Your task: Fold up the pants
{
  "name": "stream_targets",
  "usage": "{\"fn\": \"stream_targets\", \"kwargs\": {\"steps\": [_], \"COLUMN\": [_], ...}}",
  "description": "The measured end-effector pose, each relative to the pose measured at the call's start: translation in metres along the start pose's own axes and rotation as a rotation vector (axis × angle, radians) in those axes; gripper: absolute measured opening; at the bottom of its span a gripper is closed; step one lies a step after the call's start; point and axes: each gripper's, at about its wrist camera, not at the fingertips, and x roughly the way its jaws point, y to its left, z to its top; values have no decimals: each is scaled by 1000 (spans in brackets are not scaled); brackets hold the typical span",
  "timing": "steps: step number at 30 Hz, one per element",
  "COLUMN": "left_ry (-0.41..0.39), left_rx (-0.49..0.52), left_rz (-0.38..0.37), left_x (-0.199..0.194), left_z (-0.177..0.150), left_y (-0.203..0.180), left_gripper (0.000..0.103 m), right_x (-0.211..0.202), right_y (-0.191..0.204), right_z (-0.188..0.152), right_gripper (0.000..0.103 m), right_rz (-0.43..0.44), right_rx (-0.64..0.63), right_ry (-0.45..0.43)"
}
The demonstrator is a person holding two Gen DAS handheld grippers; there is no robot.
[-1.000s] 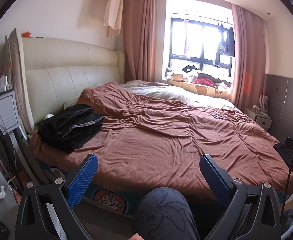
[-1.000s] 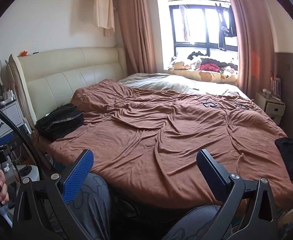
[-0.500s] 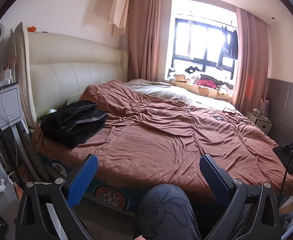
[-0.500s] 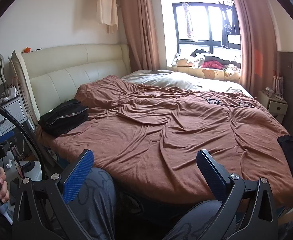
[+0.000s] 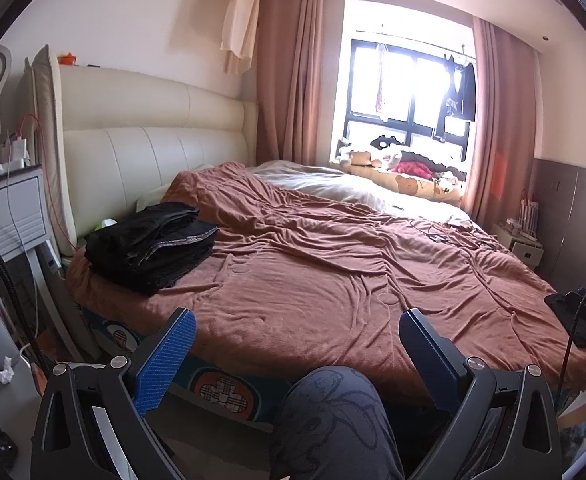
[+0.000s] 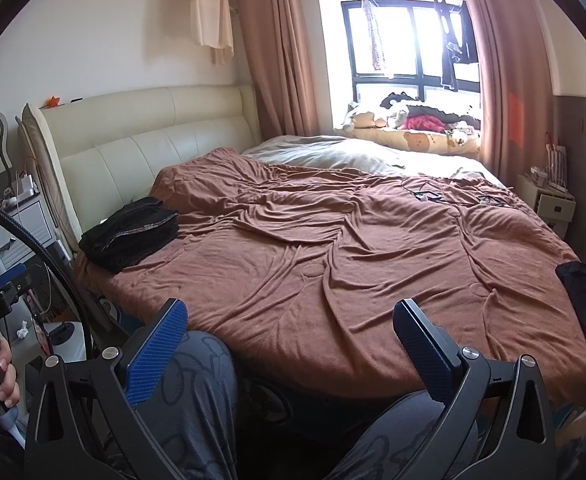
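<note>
A stack of folded black pants [image 5: 151,247] lies on the bed's near left corner by the headboard; it also shows in the right wrist view [image 6: 130,233]. A loose black garment [image 6: 585,300] lies at the bed's right edge, and shows partly in the left wrist view [image 5: 571,322]. My left gripper [image 5: 297,320] is open and empty, held off the bed's near edge over the person's knee. My right gripper [image 6: 289,310] is open and empty, also short of the bed's edge.
The bed has a rumpled brown blanket [image 6: 333,248] and cream headboard [image 5: 133,152]. A grey nightstand [image 5: 7,216] with cables stands at left, a small bedside cabinet [image 6: 549,204] at right. Cables lie on the blanket's far side [image 6: 429,196]. The person's knees [image 5: 333,412] sit below the grippers.
Both grippers have risen and tilted slightly, so the bed sits a little lower in both views. Both stay open and empty.
</note>
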Motion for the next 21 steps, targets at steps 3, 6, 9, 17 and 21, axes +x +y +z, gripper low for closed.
{"fn": "stream_targets", "kwargs": {"steps": [3,6,9,17,21], "left_ry": [-6,-8,-7,-11,-13], "left_rx": [6,8,9,18,20], "left_rz": [1,1,-1,-6,-8], "left_x": [-5,-6,-7,-11,-12], "left_z": [1,1,1,3,3], "left_y": [-1,-1,-2,-5,-5], "left_gripper": [103,103,103,103,103], "right_x": [-3,-3,-3,-5,-5], "right_y": [-1,0,0,1,0], "right_z": [-1,-1,-2,-3,-3], "right_gripper": [103,103,103,103,103], "right_rz": [-2,-1,-3,-4,-4], "right_rx": [1,1,-4,-3,-2], "right_ry": [-3,-5,-2,-1,-2]}}
